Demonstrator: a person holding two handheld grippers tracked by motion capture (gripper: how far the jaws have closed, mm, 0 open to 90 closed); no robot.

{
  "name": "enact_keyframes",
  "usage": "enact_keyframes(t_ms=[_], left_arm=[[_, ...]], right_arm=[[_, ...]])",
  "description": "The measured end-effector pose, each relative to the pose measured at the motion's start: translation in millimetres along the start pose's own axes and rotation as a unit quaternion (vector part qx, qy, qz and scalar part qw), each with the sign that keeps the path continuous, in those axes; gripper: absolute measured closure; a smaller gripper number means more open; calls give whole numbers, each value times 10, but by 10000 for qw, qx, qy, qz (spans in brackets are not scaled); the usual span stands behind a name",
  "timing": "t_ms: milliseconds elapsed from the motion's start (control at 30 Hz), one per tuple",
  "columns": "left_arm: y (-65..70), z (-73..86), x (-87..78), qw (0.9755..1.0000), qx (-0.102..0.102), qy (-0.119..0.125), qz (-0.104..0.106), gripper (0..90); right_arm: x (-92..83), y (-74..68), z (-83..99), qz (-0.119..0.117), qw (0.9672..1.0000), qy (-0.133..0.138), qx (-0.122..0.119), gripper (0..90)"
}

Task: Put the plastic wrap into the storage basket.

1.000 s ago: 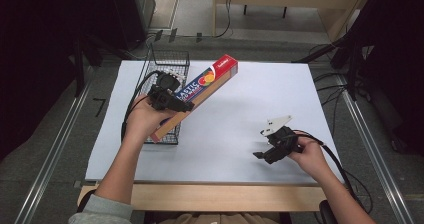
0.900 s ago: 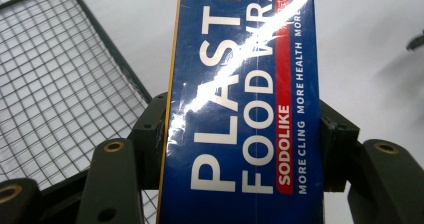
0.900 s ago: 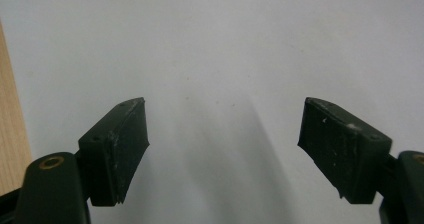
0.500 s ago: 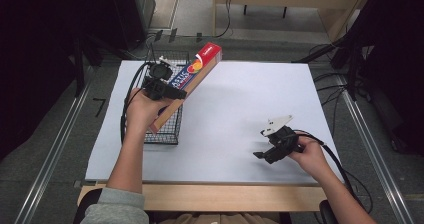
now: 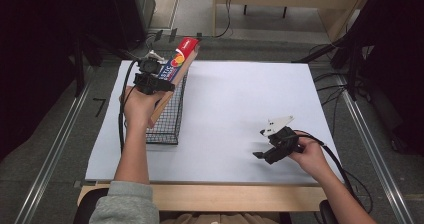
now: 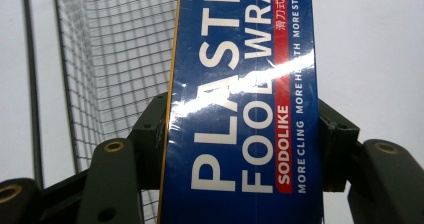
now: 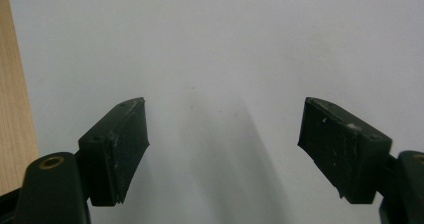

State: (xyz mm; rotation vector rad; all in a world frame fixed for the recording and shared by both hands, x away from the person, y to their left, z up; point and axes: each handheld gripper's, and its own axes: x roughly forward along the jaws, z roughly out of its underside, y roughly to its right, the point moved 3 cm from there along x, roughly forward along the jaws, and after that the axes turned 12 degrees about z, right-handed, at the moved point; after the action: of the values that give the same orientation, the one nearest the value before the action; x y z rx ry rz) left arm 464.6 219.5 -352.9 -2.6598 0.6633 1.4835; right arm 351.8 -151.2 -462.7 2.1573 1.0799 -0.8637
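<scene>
White sheet point(image 5: 240, 119) over wooden table point(image 5: 210, 198), dark room beyond | black wire basket point(image 5: 167, 119) far left | left gripper point(image 5: 152, 81) clamps long blue plastic-wrap box point(image 6: 245, 109) above basket, tilted away | right gripper point(image 5: 272, 151) near right, jaws spread, nothing between | box lettering legible in left gripper view

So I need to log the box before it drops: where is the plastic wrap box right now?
In the high view the plastic wrap box is at the table's left, clamped in the left gripper and tilted above the wire basket.
</scene>
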Motion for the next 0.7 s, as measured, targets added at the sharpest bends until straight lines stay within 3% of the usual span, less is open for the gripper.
enact_keyframes(t_ms=[133,233,367,500,633,700], left_arm=[[-123,24,45,9995,-303,1,131,396],[-190,28,82,9990,-446,-37,-55,396],[-241,34,142,9981,-610,-39,-106,396],[-241,33,215,9970,-690,-94,-345,395],[-248,55,284,9960,-833,-68,-305,395],[-248,67,322,9956,-839,-145,-386,394]], right_arm=[[-2,-5,1,-8,10000,0,-15,203],[5,-14,4,3,10000,-16,-56,204],[9,-25,4,-9,10000,-41,-73,203],[5,-22,3,-17,10000,-39,-64,203],[5,-24,3,-25,10000,-25,-68,204],[8,-27,3,-16,10000,-36,-71,203]])
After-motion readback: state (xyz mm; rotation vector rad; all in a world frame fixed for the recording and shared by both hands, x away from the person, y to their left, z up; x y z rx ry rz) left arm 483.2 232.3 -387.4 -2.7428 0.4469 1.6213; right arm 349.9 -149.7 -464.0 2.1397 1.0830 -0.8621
